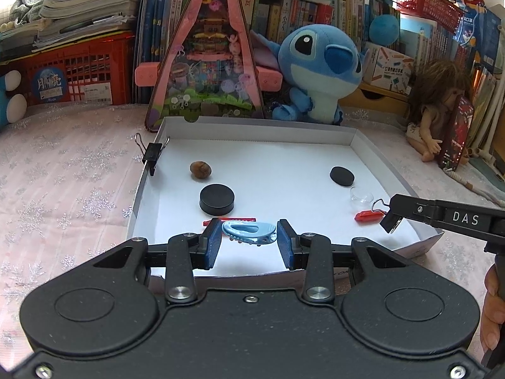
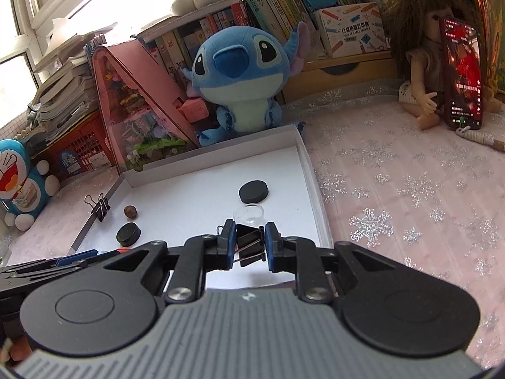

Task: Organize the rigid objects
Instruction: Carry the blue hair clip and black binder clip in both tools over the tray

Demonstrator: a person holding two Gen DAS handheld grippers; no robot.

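Left wrist view: left gripper (image 1: pixel 249 240), jaws clamped on light-blue plastic hair clip (image 1: pixel 249 233), above near edge of shallow white cardboard tray (image 1: pixel 258 132); two black round pucks (image 1: pixel 217 199) and a brown nut (image 1: pixel 200 169) lie inside.
Right wrist view: right gripper (image 2: pixel 249 243), jaws closed on black metal binder clip (image 2: pixel 251 246), over tray's near-right corner.

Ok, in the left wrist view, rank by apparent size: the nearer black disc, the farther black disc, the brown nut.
1. Nearer black disc
2. Farther black disc; nearness may account for the gap, so the discs' true sizes are unsure
3. Brown nut, plainly smallest
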